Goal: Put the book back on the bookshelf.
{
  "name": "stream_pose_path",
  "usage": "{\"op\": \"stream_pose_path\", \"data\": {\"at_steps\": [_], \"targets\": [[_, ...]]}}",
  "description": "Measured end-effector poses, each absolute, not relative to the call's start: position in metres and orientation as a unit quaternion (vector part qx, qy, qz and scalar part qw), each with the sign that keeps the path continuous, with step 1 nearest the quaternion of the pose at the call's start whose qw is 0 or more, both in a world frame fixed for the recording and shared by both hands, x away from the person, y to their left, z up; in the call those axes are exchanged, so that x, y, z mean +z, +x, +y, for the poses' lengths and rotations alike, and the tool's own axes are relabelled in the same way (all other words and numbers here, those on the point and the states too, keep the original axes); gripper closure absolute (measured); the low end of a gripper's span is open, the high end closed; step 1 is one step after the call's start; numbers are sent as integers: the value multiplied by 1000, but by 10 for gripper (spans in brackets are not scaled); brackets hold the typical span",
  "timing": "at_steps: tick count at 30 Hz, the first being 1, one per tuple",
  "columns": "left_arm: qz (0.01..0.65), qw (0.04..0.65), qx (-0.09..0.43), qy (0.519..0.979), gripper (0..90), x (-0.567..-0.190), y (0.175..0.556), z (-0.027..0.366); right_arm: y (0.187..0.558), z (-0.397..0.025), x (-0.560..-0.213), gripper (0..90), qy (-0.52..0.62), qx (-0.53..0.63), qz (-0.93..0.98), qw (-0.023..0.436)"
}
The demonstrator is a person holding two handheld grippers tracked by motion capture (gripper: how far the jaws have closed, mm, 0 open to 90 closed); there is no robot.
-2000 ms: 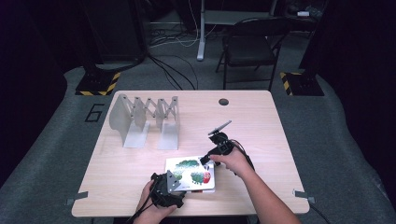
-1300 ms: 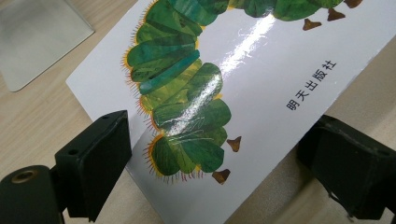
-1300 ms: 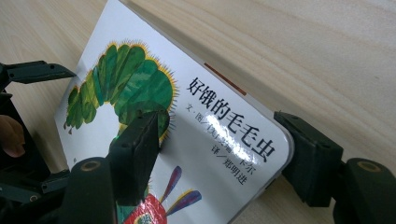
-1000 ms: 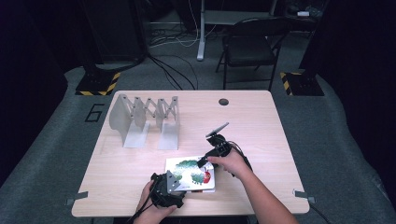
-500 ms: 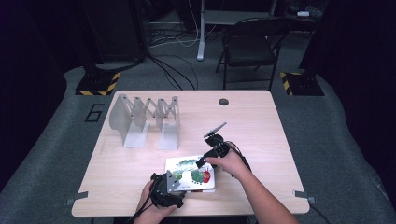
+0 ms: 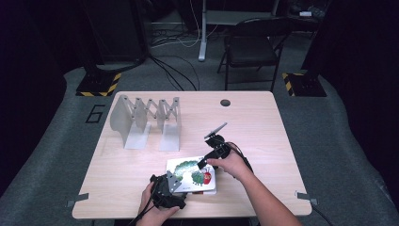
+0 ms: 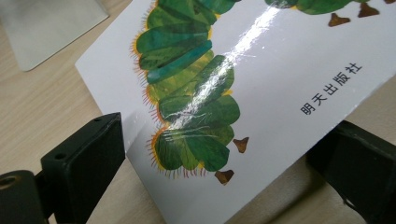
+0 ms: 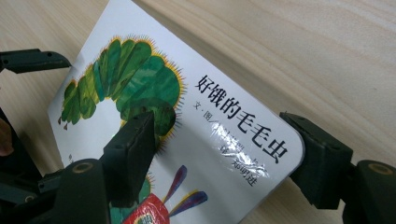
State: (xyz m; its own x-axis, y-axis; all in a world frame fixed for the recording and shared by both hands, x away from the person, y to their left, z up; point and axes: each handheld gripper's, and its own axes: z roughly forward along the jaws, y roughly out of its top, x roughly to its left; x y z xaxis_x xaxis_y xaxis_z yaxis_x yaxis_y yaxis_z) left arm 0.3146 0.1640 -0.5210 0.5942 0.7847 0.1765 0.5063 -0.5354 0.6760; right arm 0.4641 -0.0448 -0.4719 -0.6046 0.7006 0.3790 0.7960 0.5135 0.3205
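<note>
Near the light wooden table's (image 6: pixel 263 136) front edge lies a glossy white picture book with a green caterpillar (image 6: pixel 190 175). The left gripper (image 6: pixel 165 189) has its jaws apart astride the book's near corner. The right gripper (image 6: pixel 212 153) straddles the far corner likewise; its own view shows the black title characters, unreadable from above.

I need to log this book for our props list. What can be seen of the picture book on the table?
The picture book is a thin, glossy white book with rounded corners, its cover showing a green caterpillar with a red head and black Chinese lettering. It lies closed near the front edge of the wooden table. The left gripper has one jaw on either side of its near left corner. The right gripper straddles its far right corner, one jaw over the cover, the other beyond the edge.
</note>
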Motion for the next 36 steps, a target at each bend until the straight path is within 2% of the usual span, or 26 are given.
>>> {"op": "stream_pose_path", "data": {"at_steps": [11,20,36], "targets": [[427,297,187,834,0,-523,324,175,463,-42,-469,298,-429,-245,-864,96],[433,299,185,830,0,-524,325,177,461,-41,-463,315,-413,-248,-872,84],[420,295,181,839,0,-523,326,178,468,-56,-461,453,-416,-265,-860,133]]}}
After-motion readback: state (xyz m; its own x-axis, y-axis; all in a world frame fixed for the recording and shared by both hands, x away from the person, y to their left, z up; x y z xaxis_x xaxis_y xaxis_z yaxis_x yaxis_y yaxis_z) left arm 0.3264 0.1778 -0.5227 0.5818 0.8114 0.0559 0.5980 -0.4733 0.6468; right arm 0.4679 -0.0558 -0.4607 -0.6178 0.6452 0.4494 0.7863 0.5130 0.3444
